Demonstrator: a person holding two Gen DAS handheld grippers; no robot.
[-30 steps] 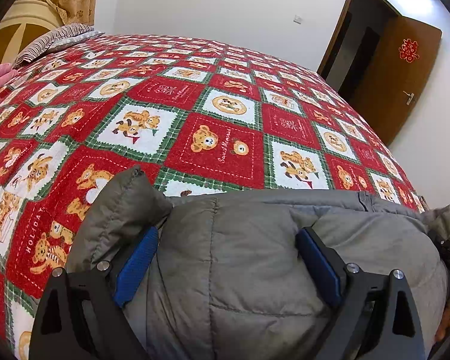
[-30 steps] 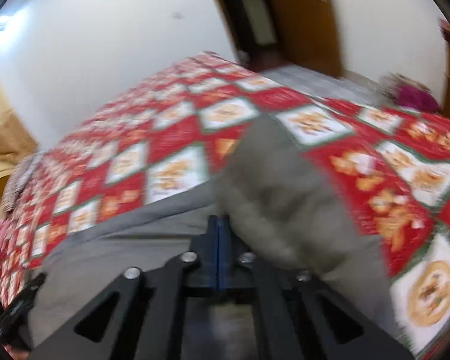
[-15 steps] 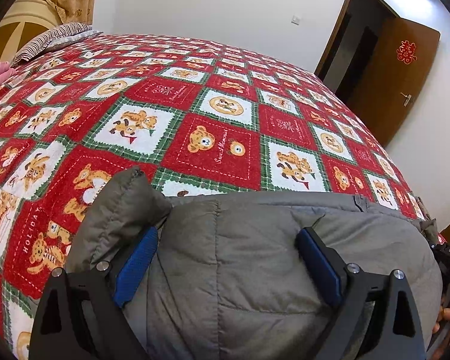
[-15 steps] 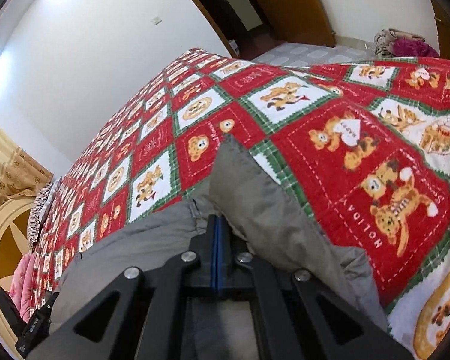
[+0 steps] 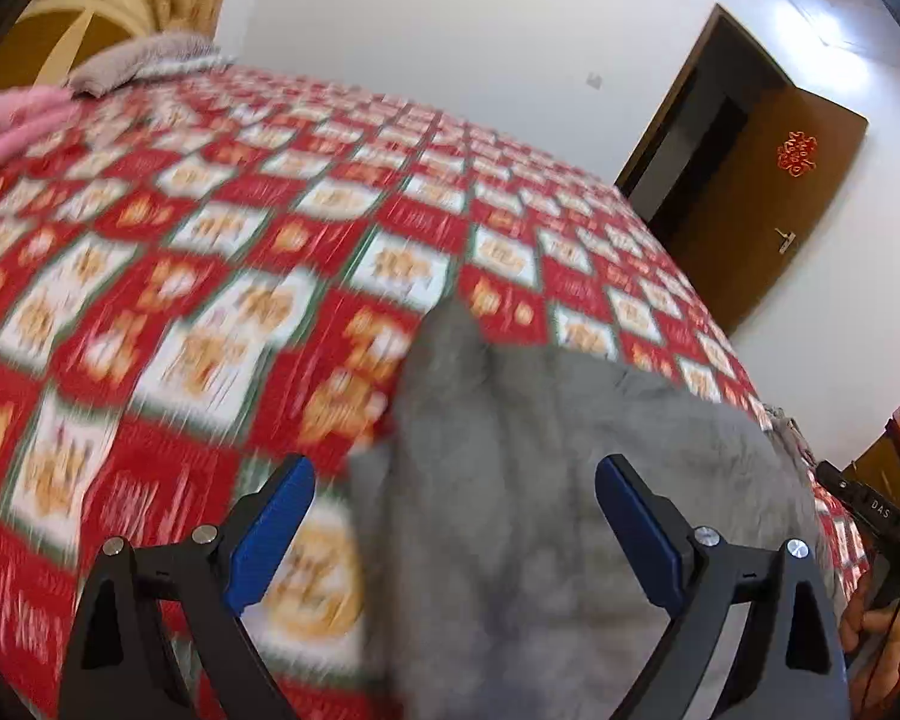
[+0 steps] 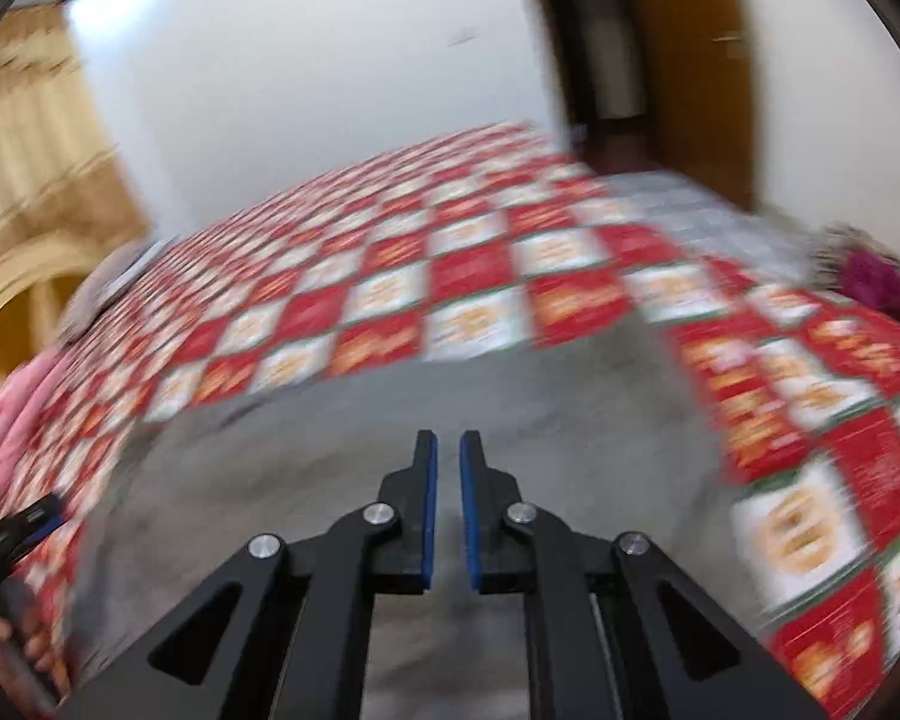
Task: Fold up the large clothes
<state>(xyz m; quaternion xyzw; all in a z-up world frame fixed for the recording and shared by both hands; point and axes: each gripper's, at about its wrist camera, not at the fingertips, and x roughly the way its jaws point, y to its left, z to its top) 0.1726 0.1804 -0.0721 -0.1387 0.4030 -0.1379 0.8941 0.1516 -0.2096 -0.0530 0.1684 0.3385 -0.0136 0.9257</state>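
Observation:
A grey padded jacket (image 5: 570, 480) lies on a bed with a red, white and green bear-print quilt (image 5: 240, 276). My left gripper (image 5: 456, 504) is wide open above the jacket's left edge, holding nothing. In the right wrist view the jacket (image 6: 390, 396) spreads flat below my right gripper (image 6: 444, 456), whose jaws stand a narrow gap apart with nothing between them. Both views are motion-blurred.
A pink cloth (image 5: 12, 126) and a striped pillow (image 5: 138, 60) lie at the bed's far left. A brown door (image 5: 768, 204) stands open at the right. A heap of clothes (image 6: 864, 276) sits on the floor beyond the bed.
My right gripper has let go of the jacket fold and opened a little; the jacket now lies flat. My left gripper has shifted left, off the jacket's middle.

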